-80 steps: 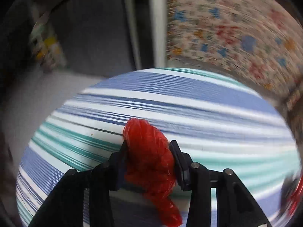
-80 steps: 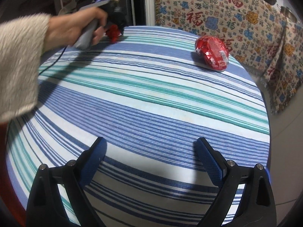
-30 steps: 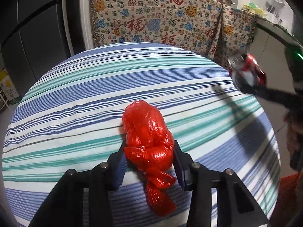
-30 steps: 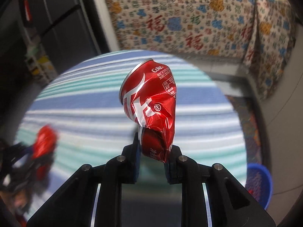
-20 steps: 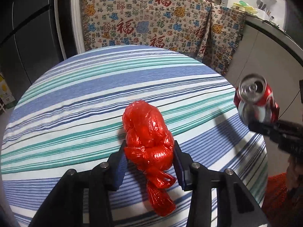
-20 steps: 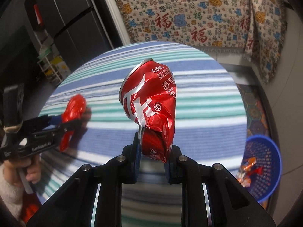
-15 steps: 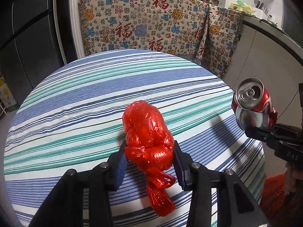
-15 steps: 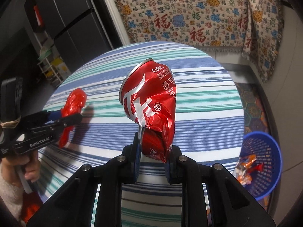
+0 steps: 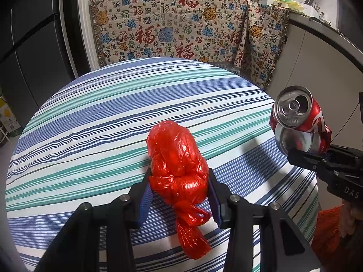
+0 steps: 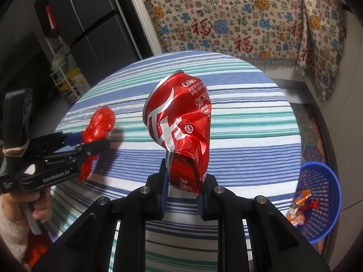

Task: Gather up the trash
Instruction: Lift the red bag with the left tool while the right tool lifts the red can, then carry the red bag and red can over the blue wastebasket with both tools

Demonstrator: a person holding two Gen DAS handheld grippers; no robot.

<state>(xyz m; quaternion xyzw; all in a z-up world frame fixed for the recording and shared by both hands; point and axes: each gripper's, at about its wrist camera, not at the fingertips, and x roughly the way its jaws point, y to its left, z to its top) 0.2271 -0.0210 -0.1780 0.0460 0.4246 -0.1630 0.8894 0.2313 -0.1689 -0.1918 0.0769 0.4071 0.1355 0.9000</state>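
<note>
- A crushed red can (image 10: 181, 127) was pinched at its lower, crumpled end between the pads of the right hand-held gripper (image 10: 183, 188); its long axis stood nearly upright, leaning a little to the left, with the opened top uppermost.
- The can was held in the air above the near right part of the striped tabletop (image 10: 249, 122), touching nothing but the pads.
- A knotted red plastic bag (image 9: 178, 165) was squeezed at its middle by the left hand-held gripper (image 9: 179, 188), its long axis running forward along the fingers and its knotted tail hanging down toward the camera.
- The bag was likewise held clear of the tabletop, over its near middle.
- A blue basket (image 10: 317, 204) stood on the floor beyond the table's right edge, below and to the right of the can, with a few wrappers (image 10: 299, 206) already lying inside.
- The basket was judged to be the drop point, and the right hand-held gripper was clearly the nearer to it; the left would have to be carried across the tabletop.
- The coming move was judged to call for a swing rightward and downward until the can hung over the basket's rim.
</note>
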